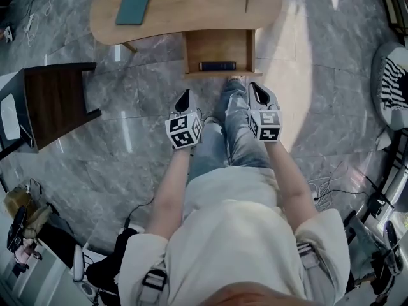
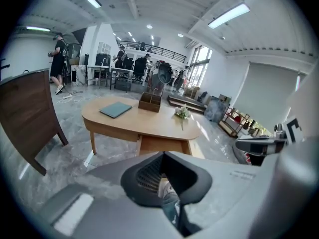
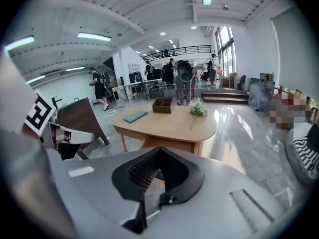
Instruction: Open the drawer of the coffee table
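The drawer point(image 1: 218, 53) stands pulled out of the coffee table point(image 1: 191, 14). Its long axis runs from the table's edge straight toward my feet, front panel facing me. A dark book point(image 1: 217, 65) lies crosswise just behind that front. My left gripper point(image 1: 183, 101) and right gripper point(image 1: 259, 94) hang short of it, apart, each with jaws pressed together on nothing. The head view looks down into the drawer. The gripper views show the table side-on, with a wooden compartment box point(image 2: 150, 102) beyond the teal notebook point(image 2: 115, 109).
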A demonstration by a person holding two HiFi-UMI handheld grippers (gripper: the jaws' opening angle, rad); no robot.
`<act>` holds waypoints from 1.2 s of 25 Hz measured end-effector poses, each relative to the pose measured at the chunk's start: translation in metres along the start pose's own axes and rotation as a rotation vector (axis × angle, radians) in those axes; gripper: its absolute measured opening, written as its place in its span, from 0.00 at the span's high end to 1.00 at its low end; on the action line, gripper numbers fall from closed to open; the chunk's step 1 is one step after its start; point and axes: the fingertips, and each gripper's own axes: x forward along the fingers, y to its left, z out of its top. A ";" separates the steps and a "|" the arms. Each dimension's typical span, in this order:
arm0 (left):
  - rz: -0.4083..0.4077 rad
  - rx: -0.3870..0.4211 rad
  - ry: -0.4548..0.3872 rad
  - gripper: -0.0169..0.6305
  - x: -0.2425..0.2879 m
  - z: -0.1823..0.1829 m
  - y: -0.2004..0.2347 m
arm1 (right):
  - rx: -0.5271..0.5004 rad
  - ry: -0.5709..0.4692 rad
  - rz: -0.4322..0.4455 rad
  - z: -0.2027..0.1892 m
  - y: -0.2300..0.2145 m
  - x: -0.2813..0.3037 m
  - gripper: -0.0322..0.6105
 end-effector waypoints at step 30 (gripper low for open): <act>-0.170 0.073 -0.190 0.97 -0.152 0.117 -0.113 | -0.055 -0.217 0.202 0.128 0.089 -0.148 0.95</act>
